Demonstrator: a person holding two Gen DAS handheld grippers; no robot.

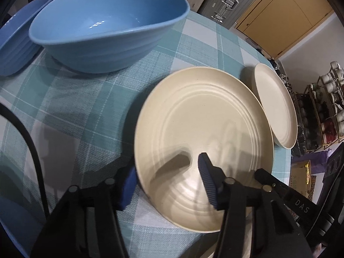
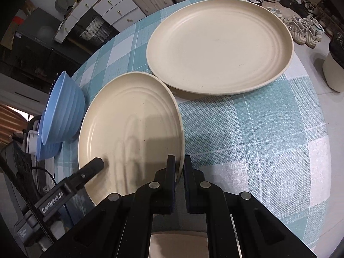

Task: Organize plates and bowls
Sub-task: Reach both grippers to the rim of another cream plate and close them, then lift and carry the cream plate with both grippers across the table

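A cream plate is tilted, lifted off the checked tablecloth. My right gripper is shut on its rim, one finger on each side. My left gripper is open and straddles the plate's opposite rim, one finger over the plate, the other outside it. The left gripper also shows in the right wrist view. A second cream plate lies flat beyond it. A blue bowl stands on the table, with another blue bowl beside it.
The round table has a teal checked cloth and its edge is close behind the plates. A black cable crosses the left side. Shoes and a shoe rack stand on the floor past the table. Cabinets stand behind.
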